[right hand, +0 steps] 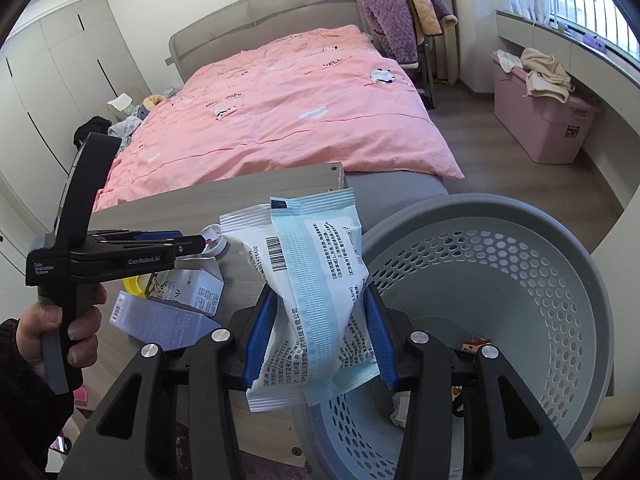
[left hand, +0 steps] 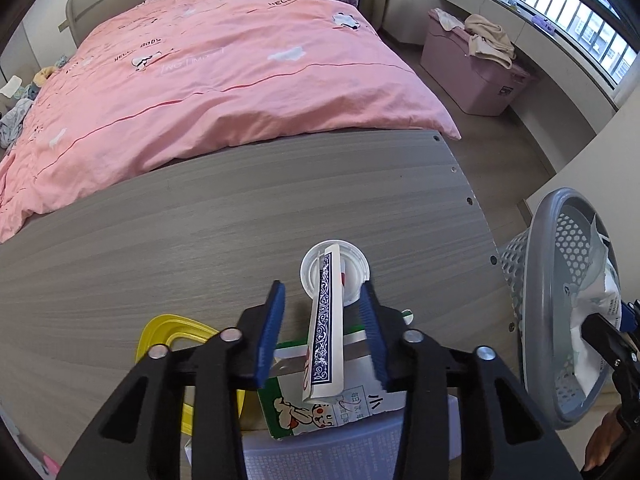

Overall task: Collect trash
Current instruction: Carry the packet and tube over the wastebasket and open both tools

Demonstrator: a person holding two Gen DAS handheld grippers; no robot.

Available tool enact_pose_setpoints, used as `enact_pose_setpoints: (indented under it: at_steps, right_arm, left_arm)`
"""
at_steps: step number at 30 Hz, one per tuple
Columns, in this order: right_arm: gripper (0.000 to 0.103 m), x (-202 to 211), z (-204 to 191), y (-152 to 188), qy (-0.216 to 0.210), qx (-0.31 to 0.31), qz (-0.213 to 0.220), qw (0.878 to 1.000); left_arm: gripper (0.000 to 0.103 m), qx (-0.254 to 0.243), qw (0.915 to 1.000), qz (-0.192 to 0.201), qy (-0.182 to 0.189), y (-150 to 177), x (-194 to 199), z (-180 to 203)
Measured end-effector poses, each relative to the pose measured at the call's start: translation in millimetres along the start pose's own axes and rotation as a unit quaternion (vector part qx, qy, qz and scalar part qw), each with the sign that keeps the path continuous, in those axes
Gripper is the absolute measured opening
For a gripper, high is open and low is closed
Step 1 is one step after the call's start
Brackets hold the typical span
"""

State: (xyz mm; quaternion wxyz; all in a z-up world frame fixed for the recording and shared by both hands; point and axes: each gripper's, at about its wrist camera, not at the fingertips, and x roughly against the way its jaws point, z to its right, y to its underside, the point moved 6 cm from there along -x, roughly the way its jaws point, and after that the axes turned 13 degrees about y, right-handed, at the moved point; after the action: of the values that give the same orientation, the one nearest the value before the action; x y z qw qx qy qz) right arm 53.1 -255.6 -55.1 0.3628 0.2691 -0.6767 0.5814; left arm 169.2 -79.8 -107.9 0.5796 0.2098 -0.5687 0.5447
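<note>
1. A white-and-pale-blue plastic wrapper printed with a barcode (right hand: pixel 316 292) is clamped between the blue pads of the right gripper (right hand: pixel 320 336). The jaws stand partly closed, pressing its crumpled middle.
2. A round grey perforated plastic waste basket (right hand: pixel 520 280) sits at about three o'clock of the wrapper, off the table's edge, with a few scraps at its bottom. The wrapper hangs just beside its rim, not yet over the hollow.
3. A folded blue-patterned playing-card box (left hand: pixel 326 328) stands between the blue pads of the left gripper (left hand: pixel 324 332). The jaws are fairly narrow, yet a gap shows on the left side, so I cannot tell whether they grip it.
4. A white round plastic cup lid (left hand: pixel 334 266) lies on the grey wood-grain table (left hand: pixel 200 240) at twelve o'clock of the card box.
5. A green-and-white cartoon carton (left hand: pixel 304 412) and a yellow plastic ring (left hand: pixel 168 332) lie at six and nine o'clock.
6. A pink quilted bed (left hand: pixel 220 80) fills the background.
7. Judged step: carrying the wrapper to the basket. Next, it likely needs moving over the opening, then the jaws widening.
</note>
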Motion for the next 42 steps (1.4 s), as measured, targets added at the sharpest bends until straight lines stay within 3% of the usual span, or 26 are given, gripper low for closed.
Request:
enact_pose_setpoints:
  at_steps: [3, 13, 19, 30, 42]
  right_arm:
    - [0.044, 2.2, -0.6, -0.5, -0.001, -0.001, 0.003, 1.0]
    - [0.044, 8.8, 2.6, 2.9, 0.001, -0.007, 0.008, 1.0]
    - [0.044, 21.4, 12.2, 4.2, 0.004, -0.016, 0.017, 1.0]
    - [0.044, 56.3, 67.4, 25.9, 0.049, -0.042, 0.032, 0.997]
    - [0.044, 62.5, 137.9, 65.5, 0.096, -0.097, 0.017, 0.99]
  left_arm:
    - [0.016, 0.002, 1.0, -0.006, 0.006, 2.2, -2.3, 0.1]
    - [0.016, 0.003, 0.9998, 0.016, 0.012, 4.5, 14.9, 3.6]
    - [0.016, -0.005, 0.9984, 0.054, 0.012, 8.4, 46.6, 23.9]
    - [0.016, -0.046, 0.993, 0.102, 0.036, 31.3, 75.6, 108.7]
    - [0.016, -0.129, 0.9872, 0.072, 0.06, 61.3, 36.4, 209.0]
